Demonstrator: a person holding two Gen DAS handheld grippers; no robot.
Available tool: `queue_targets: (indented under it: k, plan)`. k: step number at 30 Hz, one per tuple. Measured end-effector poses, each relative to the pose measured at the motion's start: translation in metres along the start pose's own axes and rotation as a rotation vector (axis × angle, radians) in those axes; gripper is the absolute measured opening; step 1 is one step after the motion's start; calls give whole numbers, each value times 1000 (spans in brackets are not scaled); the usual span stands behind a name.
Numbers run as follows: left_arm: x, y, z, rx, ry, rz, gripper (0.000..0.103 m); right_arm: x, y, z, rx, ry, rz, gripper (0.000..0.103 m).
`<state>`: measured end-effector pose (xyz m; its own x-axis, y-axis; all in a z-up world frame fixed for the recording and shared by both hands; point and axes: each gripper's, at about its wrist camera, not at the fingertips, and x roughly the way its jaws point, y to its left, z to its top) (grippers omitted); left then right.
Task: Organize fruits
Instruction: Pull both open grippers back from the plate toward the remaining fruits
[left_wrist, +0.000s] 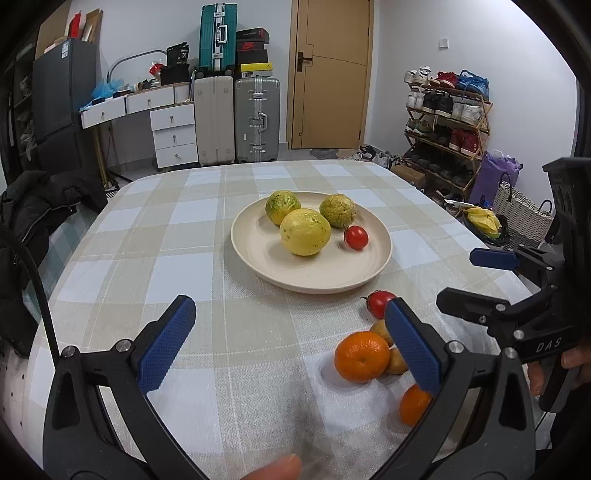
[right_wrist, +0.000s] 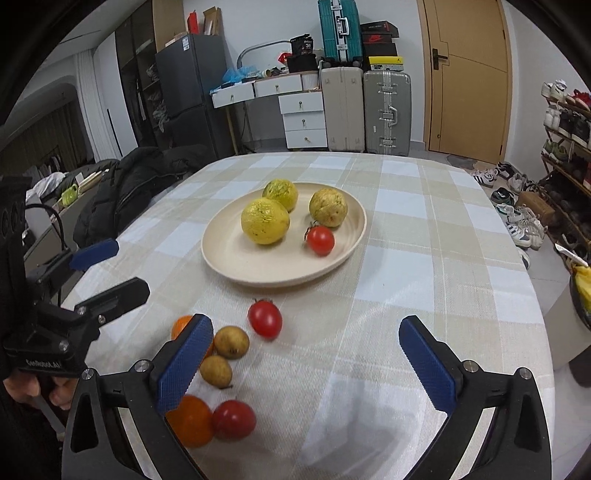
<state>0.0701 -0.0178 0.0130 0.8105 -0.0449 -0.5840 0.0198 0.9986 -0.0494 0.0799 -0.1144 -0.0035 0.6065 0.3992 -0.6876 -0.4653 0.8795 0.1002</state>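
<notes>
On the checked tablecloth (left_wrist: 155, 236), seen from both wrist cameras, the fruit sits in two groups.

Plate: a cream round plate (left_wrist: 266, 273) lies near the middle of the table, flat on the cloth.

On the plate: three yellow-green round fruits and one small tomato. The largest yellow fruit (left_wrist: 304, 232) is nearest the cameras; a greener fruit (left_wrist: 282, 206) sits just behind it, touching or nearly so. The third, speckled fruit (left_wrist: 337, 209) is to the right, with the plate tomato (left_wrist: 356, 237) just beside it on the near side.

Loose fruit: a cluster lies on the cloth in front of the plate, apart from its rim. A red tomato (right_wrist: 265, 318) is closest to the plate. Two small brownish fruits (right_wrist: 231, 342) lie next to each other behind the right gripper's left finger. A mandarin (left_wrist: 362, 356) touches those small fruits in the left wrist view. A second mandarin (right_wrist: 190, 424) and another red tomato (right_wrist: 233, 419) lie side by side nearest the person.

Left gripper (left_wrist: 291, 339): jaws spread wide, nothing between the pads; it hangs over bare cloth left of the loose cluster.

Right gripper (right_wrist: 306, 363): jaws spread wide, empty; only cloth lies between its fingers, the cluster just off its left finger.

Hands: a fingertip (left_wrist: 275, 469) shows at the bottom edge of the left view.

Room: suitcases (left_wrist: 236, 118), a door and a shoe rack (left_wrist: 447, 122) stand beyond the table.
</notes>
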Motion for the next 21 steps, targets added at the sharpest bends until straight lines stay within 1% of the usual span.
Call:
queue_targets:
  k: [8,12,15,21]
  plan:
    - [-6,-1,-4,-7,11,-12,102,-7,-6,-14,12,34,-8,103]
    - [-6,-5,-9,15,19,-13,102,-3,-11,-19,9,63,-6,103]
    - [-4,-9,-10,32,17,4,102,0,-11,-21,4,91,4,103]
    - [-3,-10,-9,30,27,0,102,-3,-2,-26,-64,123,30,103]
